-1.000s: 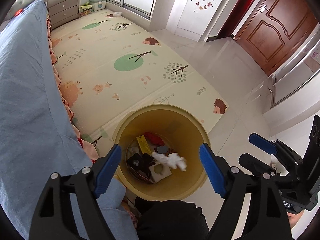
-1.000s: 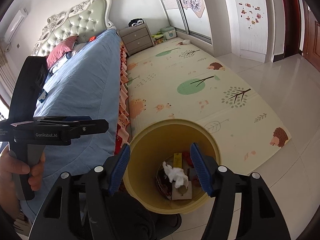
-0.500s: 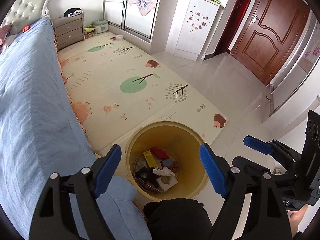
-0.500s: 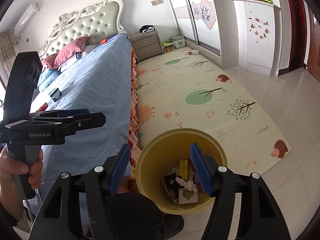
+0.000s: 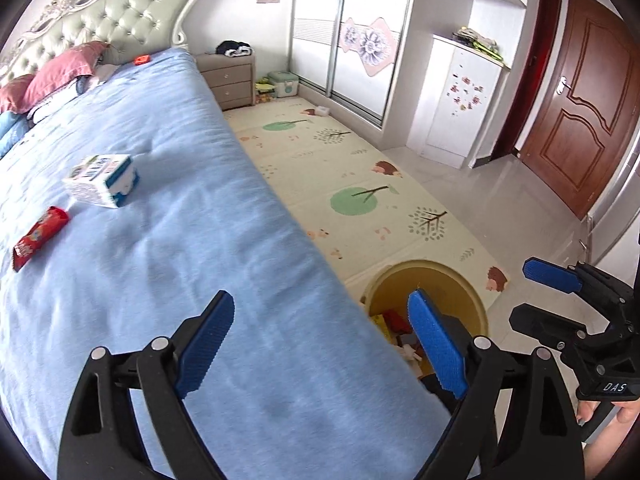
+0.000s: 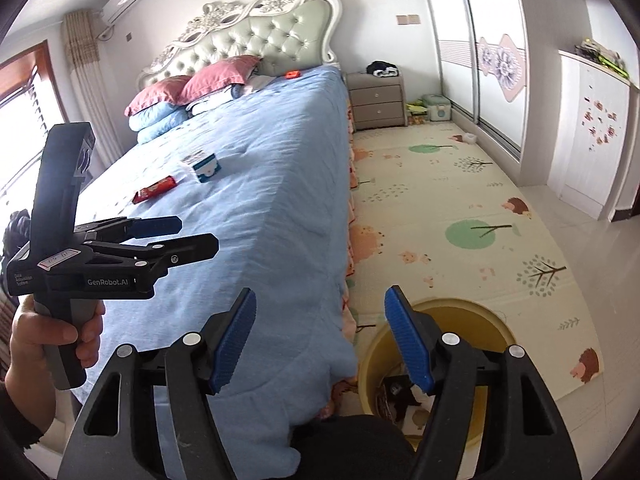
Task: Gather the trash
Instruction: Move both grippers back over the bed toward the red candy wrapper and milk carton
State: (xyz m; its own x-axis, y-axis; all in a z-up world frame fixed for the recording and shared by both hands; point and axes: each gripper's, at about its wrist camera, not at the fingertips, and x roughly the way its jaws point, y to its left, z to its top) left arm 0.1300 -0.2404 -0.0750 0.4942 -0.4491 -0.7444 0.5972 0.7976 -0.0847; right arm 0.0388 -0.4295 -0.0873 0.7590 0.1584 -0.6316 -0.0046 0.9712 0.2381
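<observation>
Both tools, left tool point(image 5: 320, 346) and right tool point(image 6: 320, 338), gape empty. Ahead of them on the bed point(image 5: 168, 216) lie a light, crushable carton point(image 5: 102, 180) and a slippery red wrapper point(image 5: 38, 238). Pinch the carton's flat sides gently.

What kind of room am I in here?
A bedroom, most likely: a bed with a blue cover and tufted headboard, a nightstand, and sliding wardrobe doors.

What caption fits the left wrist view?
Open left tongs above blue bedspread; white-and-blue carton, red snack wrapper uncollected.
</observation>
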